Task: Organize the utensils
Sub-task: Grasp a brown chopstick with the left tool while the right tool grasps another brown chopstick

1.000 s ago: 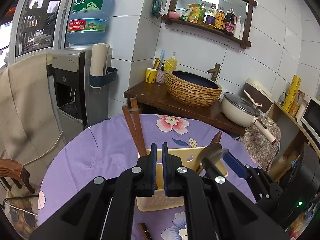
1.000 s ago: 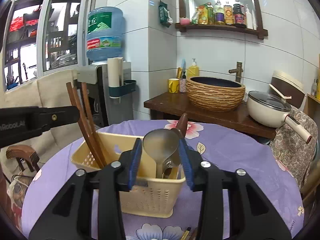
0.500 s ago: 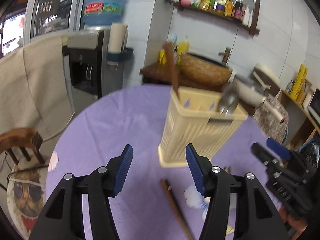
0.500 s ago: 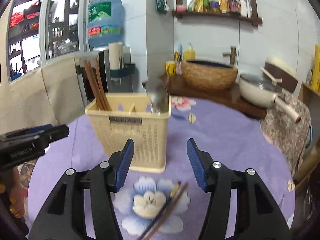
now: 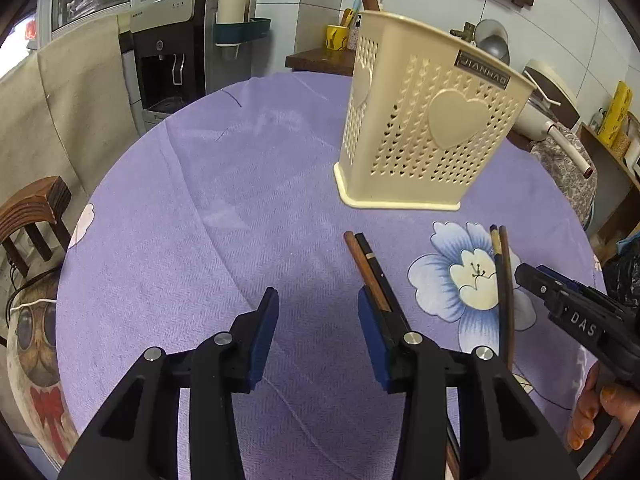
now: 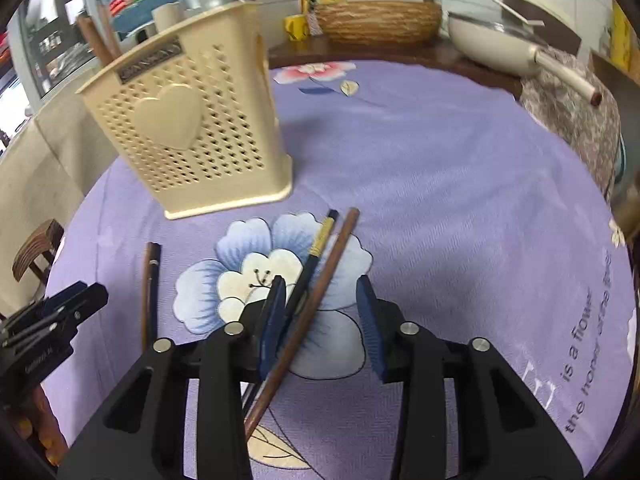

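In the right wrist view the right gripper (image 6: pixel 322 320) hangs low over the table (image 6: pixel 440 184) with its jaws spread wide and nothing held; a brown chopstick (image 6: pixel 316 300) and a black chopstick with a gold band (image 6: pixel 314 256) lie flat on the cloth's blue flower, running from the gap out toward 12 o'clock, both nearer the left pad than the right. Whether that pad touches them cannot be told. In the left wrist view the left gripper (image 5: pixel 316 320) is likewise wide open and empty; a second pair of chopsticks (image 5: pixel 370 268), one brown and one black, lies along the inner side of its right finger and points toward 11 o'clock, the near ends hidden under the finger. The first pair shows there at 3 o'clock beside the tip of the other gripper. Farther off, at 1 o'clock in the left view and 10 o'clock in the right, stands the cream utensil holder (image 5: pixel 428 120), perforated, with raised hearts on its walls and a small nameplate; brown sticks (image 6: pixel 100 40) and a metal spoon (image 5: pixel 494 42) rise out of its top.
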Available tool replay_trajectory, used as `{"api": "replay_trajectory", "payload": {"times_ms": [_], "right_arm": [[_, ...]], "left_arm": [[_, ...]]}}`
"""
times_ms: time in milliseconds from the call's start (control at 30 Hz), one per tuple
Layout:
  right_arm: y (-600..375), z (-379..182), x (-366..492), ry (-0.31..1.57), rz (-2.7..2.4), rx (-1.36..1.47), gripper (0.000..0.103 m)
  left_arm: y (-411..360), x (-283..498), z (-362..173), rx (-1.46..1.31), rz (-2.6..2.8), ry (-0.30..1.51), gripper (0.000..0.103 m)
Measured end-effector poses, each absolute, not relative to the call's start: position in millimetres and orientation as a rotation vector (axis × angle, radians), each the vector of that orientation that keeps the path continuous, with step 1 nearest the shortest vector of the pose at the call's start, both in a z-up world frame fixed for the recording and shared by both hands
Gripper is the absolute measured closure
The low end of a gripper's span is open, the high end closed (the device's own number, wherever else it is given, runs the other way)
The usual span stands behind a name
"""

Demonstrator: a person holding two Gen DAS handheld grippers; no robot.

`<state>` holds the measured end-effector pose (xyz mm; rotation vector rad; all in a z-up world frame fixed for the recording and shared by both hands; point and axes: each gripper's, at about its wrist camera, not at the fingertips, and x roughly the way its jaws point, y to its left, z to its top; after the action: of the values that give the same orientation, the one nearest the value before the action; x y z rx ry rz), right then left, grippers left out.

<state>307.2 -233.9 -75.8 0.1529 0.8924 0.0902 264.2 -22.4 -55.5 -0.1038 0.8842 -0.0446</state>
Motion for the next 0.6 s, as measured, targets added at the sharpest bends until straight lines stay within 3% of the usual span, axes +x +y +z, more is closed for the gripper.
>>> {"api": "replay_trajectory", "payload": {"times_ms": [267,600], "right_arm": [[-235,-89,320,0.943,0.055,0.166,0.08],[-236,-91,341,0.95,0.043,0.17,0.084]], "left_arm": [[-26,263,-66,-0.106,-0.044,0.907,0.063],[-37,271,-68,-0.095,-0.059,0.924,0.066]]}}
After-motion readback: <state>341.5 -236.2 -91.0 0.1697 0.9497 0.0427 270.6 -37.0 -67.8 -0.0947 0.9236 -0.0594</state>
